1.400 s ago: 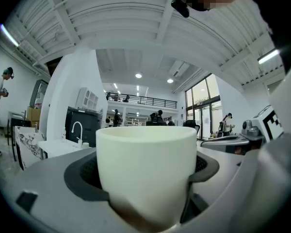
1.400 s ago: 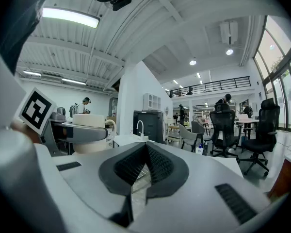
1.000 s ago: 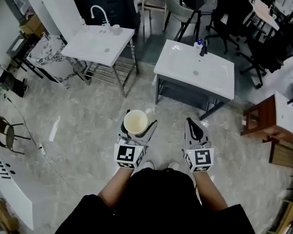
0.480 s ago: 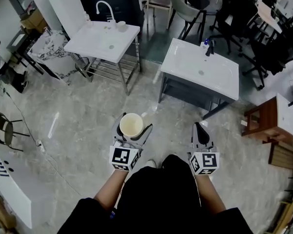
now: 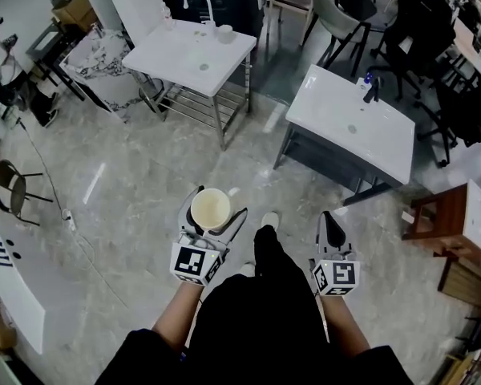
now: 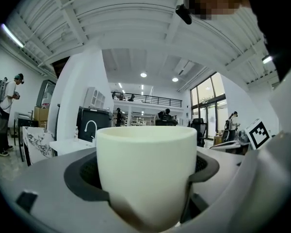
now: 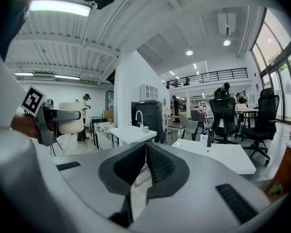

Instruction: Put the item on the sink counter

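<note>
grey floor (image 5: 128, 191) underfoot; the nearer sink worktop (image 5: 354, 123) stands well ahead of your fingers. left gripper (image 5: 215, 213) fingers (image 6: 82, 171) clamp the cup (image 6: 146, 174) upright for carrying; right gripper (image 5: 330, 224) fingers (image 7: 160, 166) are pressed together, empty.

Left gripper (image 5: 215, 215) clasps an upright cream ceramic cup (image 5: 211, 208) above the grey marbled floor (image 5: 136, 175); right gripper (image 5: 329, 220) alongside, jaws together. Ahead, well apart: white-tapped white sink bench (image 5: 180, 64) and dark-tapped white sink bench (image 5: 333, 115).
</note>
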Action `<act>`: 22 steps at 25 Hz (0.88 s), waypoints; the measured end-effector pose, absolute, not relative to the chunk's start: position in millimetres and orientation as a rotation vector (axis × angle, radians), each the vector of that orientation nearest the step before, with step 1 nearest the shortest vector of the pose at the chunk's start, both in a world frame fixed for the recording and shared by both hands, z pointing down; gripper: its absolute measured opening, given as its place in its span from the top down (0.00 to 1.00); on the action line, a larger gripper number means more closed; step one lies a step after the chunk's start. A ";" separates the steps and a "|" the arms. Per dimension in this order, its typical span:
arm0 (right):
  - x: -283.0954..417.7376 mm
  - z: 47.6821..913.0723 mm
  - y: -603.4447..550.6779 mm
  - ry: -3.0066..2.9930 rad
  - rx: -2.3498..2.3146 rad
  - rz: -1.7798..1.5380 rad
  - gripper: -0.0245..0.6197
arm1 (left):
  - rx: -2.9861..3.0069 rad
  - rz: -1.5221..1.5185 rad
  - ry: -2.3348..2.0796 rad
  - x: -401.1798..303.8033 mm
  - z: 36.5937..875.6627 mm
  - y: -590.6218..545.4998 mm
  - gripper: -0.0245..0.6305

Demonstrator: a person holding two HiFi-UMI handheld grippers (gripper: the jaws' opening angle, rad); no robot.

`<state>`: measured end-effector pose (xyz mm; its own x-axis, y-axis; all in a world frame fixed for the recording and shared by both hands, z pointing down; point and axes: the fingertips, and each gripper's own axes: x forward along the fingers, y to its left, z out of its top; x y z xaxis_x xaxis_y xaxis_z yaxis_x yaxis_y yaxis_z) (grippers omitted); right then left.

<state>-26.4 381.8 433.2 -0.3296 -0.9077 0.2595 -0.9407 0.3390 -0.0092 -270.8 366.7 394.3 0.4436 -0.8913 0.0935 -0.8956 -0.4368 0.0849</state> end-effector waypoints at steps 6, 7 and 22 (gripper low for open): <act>-8.7 441.8 313.1 -2.395 1.723 0.231 0.91 | 2.572 0.079 -1.518 -251.3 415.3 313.4 0.28; -4.1 443.6 300.0 -2.396 1.743 0.250 0.91 | 2.577 0.111 -1.499 -245.6 419.0 300.4 0.28; 96.0 433.2 98.2 -2.417 1.763 0.111 0.91 | 2.679 0.131 -1.300 -121.4 420.5 74.5 0.28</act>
